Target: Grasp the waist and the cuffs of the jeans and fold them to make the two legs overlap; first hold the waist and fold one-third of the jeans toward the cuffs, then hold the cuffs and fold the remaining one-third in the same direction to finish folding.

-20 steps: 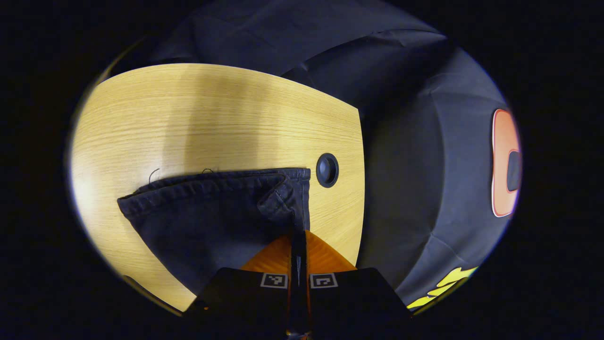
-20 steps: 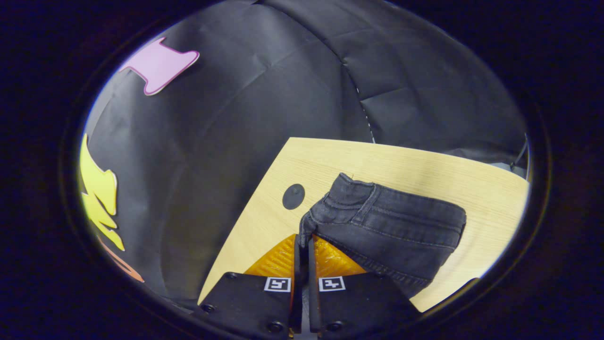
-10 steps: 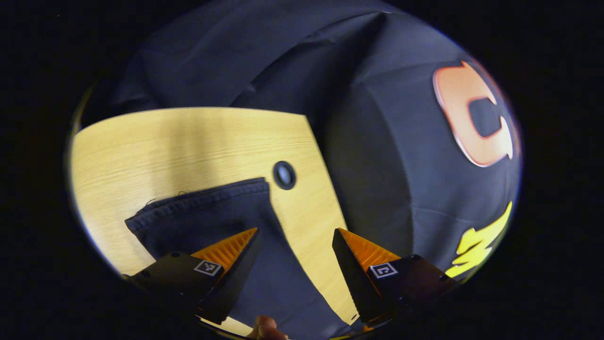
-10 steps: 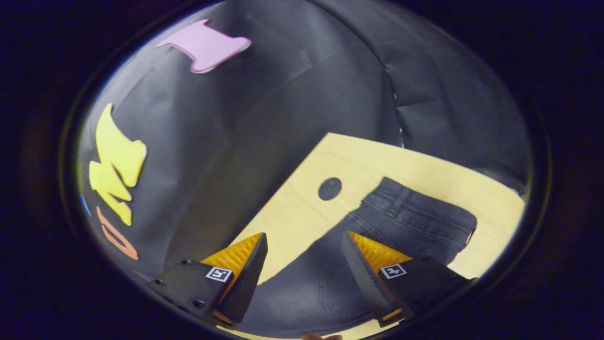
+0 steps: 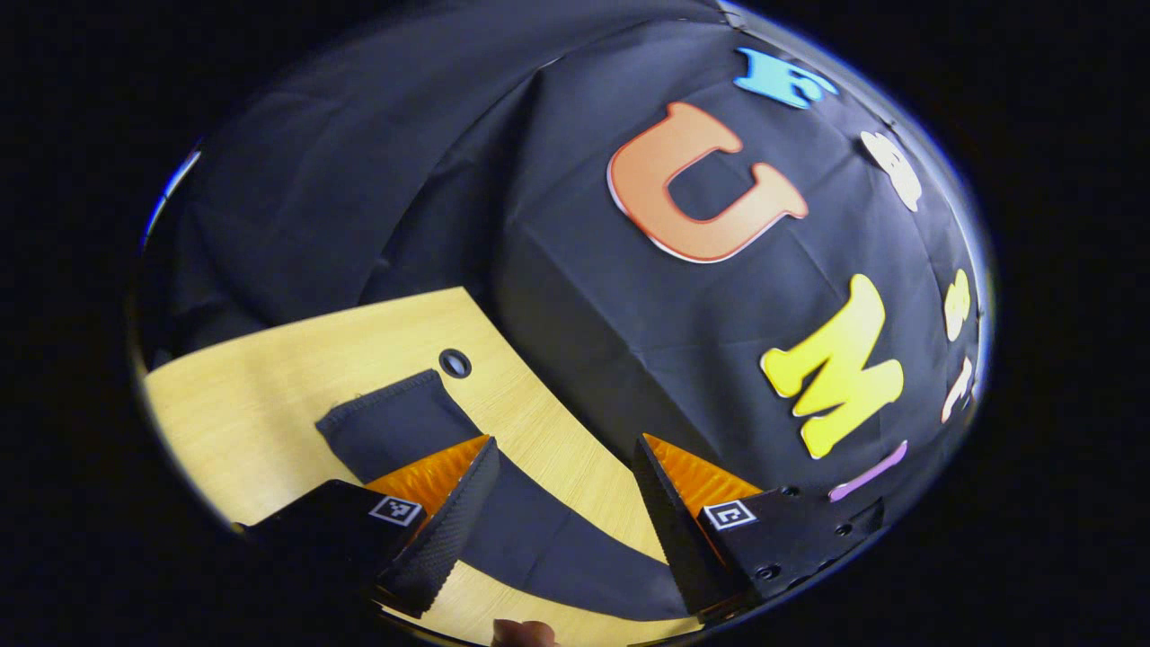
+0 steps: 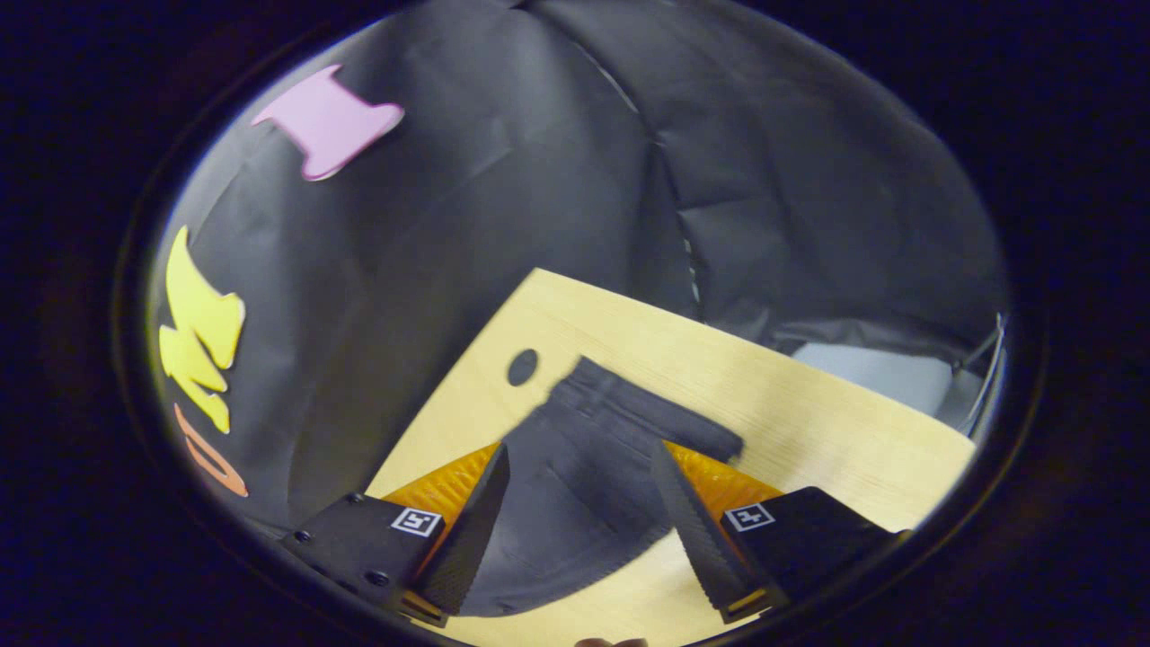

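So both grippers are wide open right now, holding nothing. The left gripper [image 5: 561, 503] hangs above the cuffs [image 5: 386, 422], the right gripper [image 6: 579, 503] above the waist [image 6: 629, 413], and the jeans [image 6: 575, 485] lie flat on the wooden table [image 6: 809, 422] near its cable hole [image 6: 522, 367]. My worry: a pinch that catches just one layer would let the legs slide apart and leave the fold crooked.

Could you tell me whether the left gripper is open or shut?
Open: the left gripper has its fingers spread apart above the jeans.
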Tool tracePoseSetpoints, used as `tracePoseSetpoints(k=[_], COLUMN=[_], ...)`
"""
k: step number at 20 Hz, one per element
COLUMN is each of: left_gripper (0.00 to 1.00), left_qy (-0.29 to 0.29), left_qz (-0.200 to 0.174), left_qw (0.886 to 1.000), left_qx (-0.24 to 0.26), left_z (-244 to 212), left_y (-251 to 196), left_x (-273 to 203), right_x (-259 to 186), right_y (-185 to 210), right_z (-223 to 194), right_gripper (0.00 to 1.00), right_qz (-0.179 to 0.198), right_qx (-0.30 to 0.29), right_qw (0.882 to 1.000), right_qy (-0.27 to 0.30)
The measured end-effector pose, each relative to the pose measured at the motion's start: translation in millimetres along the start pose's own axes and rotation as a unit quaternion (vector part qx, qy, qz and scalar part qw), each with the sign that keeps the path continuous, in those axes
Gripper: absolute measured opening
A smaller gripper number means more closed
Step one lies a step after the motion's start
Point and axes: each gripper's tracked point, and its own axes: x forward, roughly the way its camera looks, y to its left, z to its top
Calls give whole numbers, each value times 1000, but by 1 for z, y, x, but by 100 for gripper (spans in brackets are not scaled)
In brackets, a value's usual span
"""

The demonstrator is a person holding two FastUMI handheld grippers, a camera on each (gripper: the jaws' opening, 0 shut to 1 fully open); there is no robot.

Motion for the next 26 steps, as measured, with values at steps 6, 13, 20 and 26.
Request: tracePoseSetpoints(k=[6, 13, 20, 26], left_gripper=[98, 98, 98, 98], left_qy=[-94, -173, -118, -121], left_qz=[-29, -94, -99, -89], left_qw=[979, 914, 916, 922], left_qx=[181, 356, 371, 356], left_z=[5, -17, -75, -68], left_y=[-37, -106, -105, -104], left_x=[-77, -148, -173, -181], right_x=[17, 22, 30, 30], right_y=[-45, -24, -43, -35], right_z=[-23, -36, -42, -39], right_gripper=[98, 95, 35, 1], right_qz=[-10, 46, 46, 40], right_qx=[60, 74, 117, 63], right_qw=[998, 995, 991, 997], right_qy=[32, 39, 46, 19])
